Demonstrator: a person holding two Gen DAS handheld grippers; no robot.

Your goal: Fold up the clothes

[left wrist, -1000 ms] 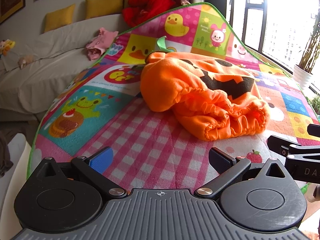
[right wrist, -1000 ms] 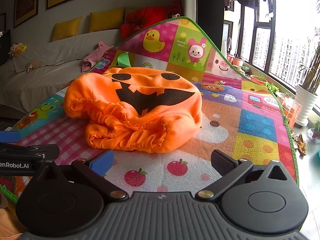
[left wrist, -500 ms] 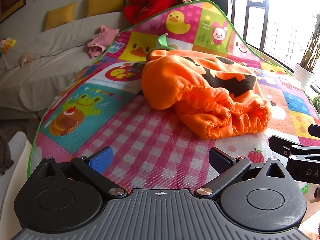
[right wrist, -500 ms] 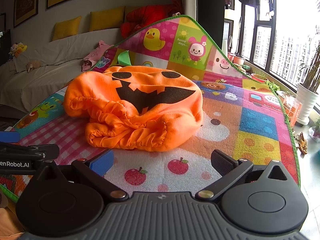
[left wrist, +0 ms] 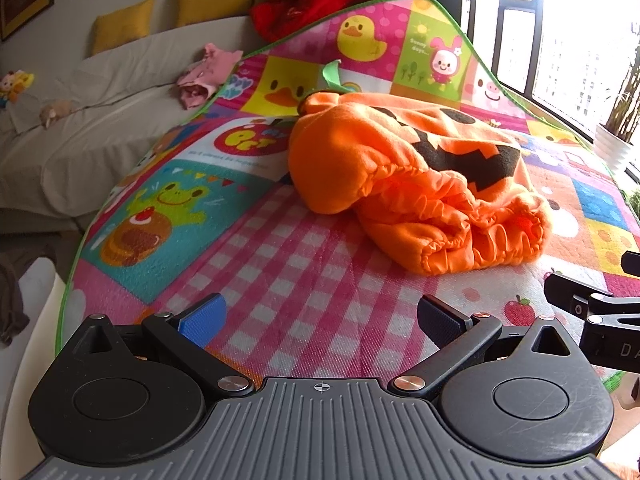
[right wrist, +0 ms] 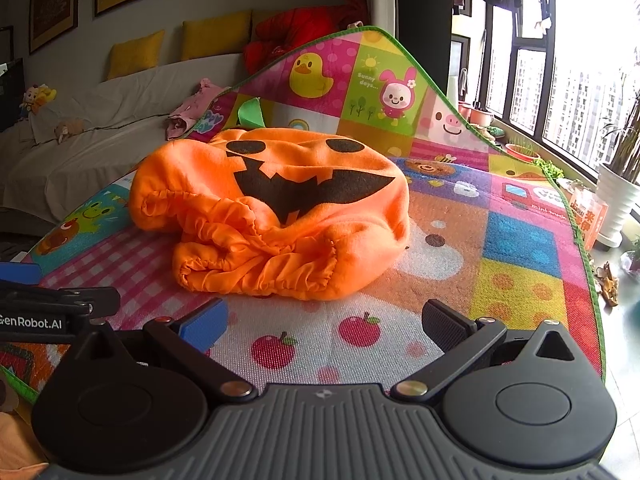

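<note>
Cartoon play mat (right wrist: 516,236) spread before a sofa (left wrist: 100,120); pumpkin costume (right wrist: 280,208) crumpled on it. L gripper (left wrist: 320,320) & R gripper (right wrist: 324,320) held low, fingers spread, empty.

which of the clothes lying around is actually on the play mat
The orange pumpkin costume. It sits crumpled on the play mat, while the pink garment and the red garment lie off the mat, on the sofa behind.

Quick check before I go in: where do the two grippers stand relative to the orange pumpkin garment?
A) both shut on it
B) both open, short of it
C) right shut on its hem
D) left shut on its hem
B: the left gripper and right gripper both show wide-open jaws over bare play mat, with the pumpkin garment lying untouched ahead.
</note>
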